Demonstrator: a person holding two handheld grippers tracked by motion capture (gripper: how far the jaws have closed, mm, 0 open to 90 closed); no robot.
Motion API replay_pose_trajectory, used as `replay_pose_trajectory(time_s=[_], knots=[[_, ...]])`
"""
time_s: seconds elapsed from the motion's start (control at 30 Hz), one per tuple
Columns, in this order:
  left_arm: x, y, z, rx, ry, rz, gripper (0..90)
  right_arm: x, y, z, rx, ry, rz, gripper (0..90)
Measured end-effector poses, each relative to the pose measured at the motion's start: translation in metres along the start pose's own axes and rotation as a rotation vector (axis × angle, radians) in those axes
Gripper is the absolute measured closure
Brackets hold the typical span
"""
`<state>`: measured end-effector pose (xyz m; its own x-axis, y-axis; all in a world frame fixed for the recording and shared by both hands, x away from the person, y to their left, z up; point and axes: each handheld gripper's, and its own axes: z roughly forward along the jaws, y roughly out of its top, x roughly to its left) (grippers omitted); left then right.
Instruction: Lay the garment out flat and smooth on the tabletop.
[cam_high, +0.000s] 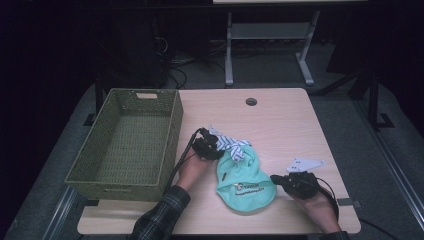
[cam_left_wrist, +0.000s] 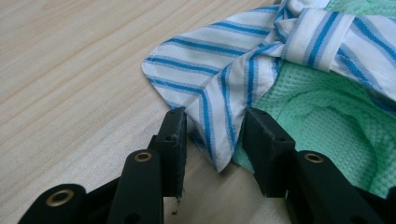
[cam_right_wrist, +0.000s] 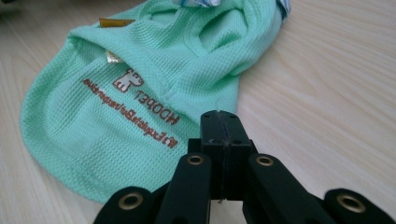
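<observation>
A small mint-green garment (cam_high: 245, 182) with brown lettering lies flat on the wooden table (cam_high: 285, 125). Its blue-and-white striped collar (cam_high: 232, 144) is bunched at the far end. In the left gripper view, a corner of the striped collar (cam_left_wrist: 210, 70) lies between the jaws of my left gripper (cam_left_wrist: 215, 116), which stand apart on either side of it without squeezing it; green fabric (cam_left_wrist: 322, 112) lies to its right. My left gripper (cam_high: 209, 148) sits at the garment's far left corner. My right gripper (cam_high: 276, 179) is at the garment's near right edge. Its jaws (cam_right_wrist: 219, 114) are pressed together, empty, over the garment's (cam_right_wrist: 130, 60) hem.
A green woven basket (cam_high: 172, 135), with nothing in it, stands on the left part of the table, close to my left hand. A round cable hole (cam_high: 251, 102) is near the far edge. Bare wood stretches to the right and behind the garment.
</observation>
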<state>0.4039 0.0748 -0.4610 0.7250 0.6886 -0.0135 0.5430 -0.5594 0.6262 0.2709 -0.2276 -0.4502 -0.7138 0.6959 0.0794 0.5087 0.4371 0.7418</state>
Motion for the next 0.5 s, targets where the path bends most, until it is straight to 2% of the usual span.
replay_pose_trajectory(time_s=[0.17,0.37,0.5], knots=[[0.000,0.000,0.000,0.001,-0.002,0.000,59.2,-0.003,-0.012,-0.010,0.008,-0.018,0.010,89.7],[0.001,0.001,0.000,0.004,-0.004,0.002,58.9,-0.001,-0.022,-0.012,0.032,-0.017,0.015,89.7],[0.002,0.001,-0.001,0.009,-0.028,-0.009,57.1,-0.001,-0.020,-0.012,0.018,-0.012,0.016,87.5]])
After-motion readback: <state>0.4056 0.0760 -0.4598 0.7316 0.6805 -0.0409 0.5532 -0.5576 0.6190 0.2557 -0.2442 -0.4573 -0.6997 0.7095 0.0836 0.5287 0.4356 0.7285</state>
